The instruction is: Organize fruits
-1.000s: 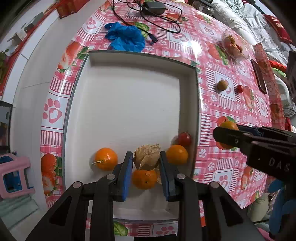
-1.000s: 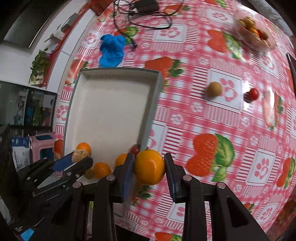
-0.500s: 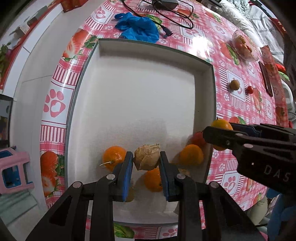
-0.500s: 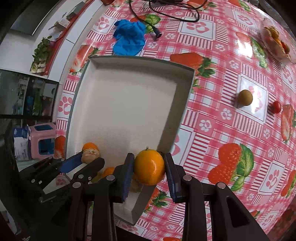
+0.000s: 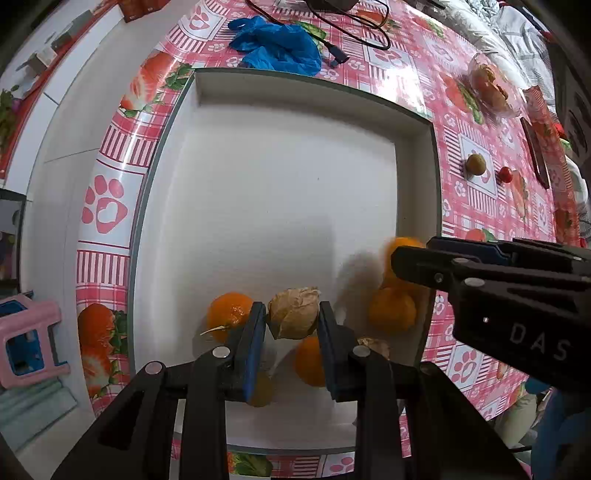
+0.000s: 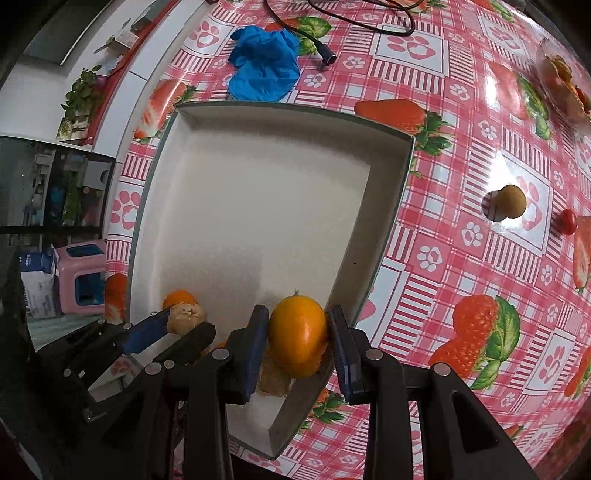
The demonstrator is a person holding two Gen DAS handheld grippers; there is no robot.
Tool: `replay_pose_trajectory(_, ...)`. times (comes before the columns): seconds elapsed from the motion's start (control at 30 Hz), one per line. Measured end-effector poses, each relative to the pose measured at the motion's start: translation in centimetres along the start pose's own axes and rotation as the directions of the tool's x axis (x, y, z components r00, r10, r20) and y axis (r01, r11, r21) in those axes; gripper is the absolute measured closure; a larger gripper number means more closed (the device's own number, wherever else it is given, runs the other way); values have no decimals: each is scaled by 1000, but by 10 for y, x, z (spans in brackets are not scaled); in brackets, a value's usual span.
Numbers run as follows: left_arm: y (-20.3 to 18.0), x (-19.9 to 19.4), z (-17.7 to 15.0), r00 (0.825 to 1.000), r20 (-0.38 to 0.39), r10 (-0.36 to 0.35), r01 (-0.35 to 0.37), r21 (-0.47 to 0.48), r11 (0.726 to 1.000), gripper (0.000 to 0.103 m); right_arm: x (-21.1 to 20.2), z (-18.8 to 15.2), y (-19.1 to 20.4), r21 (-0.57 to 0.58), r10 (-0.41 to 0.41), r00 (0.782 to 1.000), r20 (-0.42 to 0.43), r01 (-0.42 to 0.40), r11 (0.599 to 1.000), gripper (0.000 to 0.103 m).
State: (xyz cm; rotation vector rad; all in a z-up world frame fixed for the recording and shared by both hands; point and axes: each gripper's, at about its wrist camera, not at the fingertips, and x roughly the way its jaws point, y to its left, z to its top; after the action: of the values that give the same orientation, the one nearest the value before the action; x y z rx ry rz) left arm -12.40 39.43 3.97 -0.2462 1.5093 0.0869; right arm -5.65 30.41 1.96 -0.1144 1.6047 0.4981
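Note:
My left gripper (image 5: 292, 317) is shut on a tan papery husk fruit (image 5: 293, 313) and holds it over the near end of the white tray (image 5: 288, 88). My right gripper (image 6: 298, 334) is shut on an orange (image 6: 298, 334) above the tray's near right part; it shows from the side in the left wrist view (image 5: 402, 247). Several small oranges (image 5: 227, 314) (image 5: 391, 310) and another husk fruit (image 5: 375, 345) lie in the tray's near end. A brown round fruit (image 6: 509, 201) and a cherry tomato (image 6: 567, 221) lie on the tablecloth to the right.
A blue crumpled glove (image 5: 277, 44) and a black cable (image 5: 354, 22) lie beyond the tray. A clear bowl of fruit (image 5: 489, 86) stands at the far right. A dark flat object (image 5: 535, 155) lies near the right edge. A pink stool (image 5: 26, 339) stands below the table's left edge.
Both grippers have moved forward over the tray with their fruit. The right gripper with the orange has come from over the tablecloth to above the tray's near right part.

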Motion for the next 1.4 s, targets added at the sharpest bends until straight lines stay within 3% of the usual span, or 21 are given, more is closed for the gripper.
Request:
replay_pose_trajectory(0.3, 0, 1, -1, 1000, -8, 18, -19, -7, 1000, 70, 6, 3, 3, -4, 4, 1000, 0, -4, 1000, 68)
replay_pose_trajectory(0.37, -1, 1, -2, 1000, -12, 14, -14, -9, 1000, 64, 5, 2, 3, -4, 6, 1000, 0, -6, 1000, 68)
replay_pose_trajectory(0.5, -7, -4, -1, 999, 4, 38, -38, -1, 999, 31, 2, -1, -4, 8, 11, 1000, -4, -11, 1000, 68)
replay_pose_trajectory(0.6, -12, -6, 1, 999, 3, 39, -39, -34, 999, 27, -2, -4, -10, 23, 17, 1000, -3, -16, 1000, 68)
replay_pose_trajectory(0.67, -15, -6, 2, 999, -9, 45, -45, -29, 999, 26, -5, -6, -14, 32, 15, 1000, 0, -15, 999, 34)
replay_pose_trajectory(0.83, -28, -7, -3, 997, -32, 69, -69, 10, 998, 25, -17, -14, -29, 56, 15, 1000, 21, -16, 998, 30)
replay_pose_trajectory(0.87, -31, -9, -5, 997, -33, 72, -71, 23, 997, 25, -19, -16, -33, 62, 8, 1000, 20, -9, 998, 20)
replay_pose_trajectory(0.9, -34, -10, -6, 997, -53, 48, -52, -75, 996, 25, -22, -20, -38, 72, -5, 1000, 21, 4, 997, 11)
replay_pose_trajectory(0.93, -39, -14, -9, 997, -51, 51, -54, -55, 997, 25, -25, -23, -43, 78, -17, 1000, 26, 15, 997, 0)
replay_pose_trajectory(1.2, -73, -35, -26, 994, -63, 86, -81, 90, 993, 25, -63, -76, -74, 93, -73, 995, 69, 66, 993, 0)
replay_pose_trajectory(1.4, -117, -41, -31, 989, -84, 121, -93, 281, 955, 23, -96, -116, -96, 148, -100, 988, 121, 82, 986, 0)
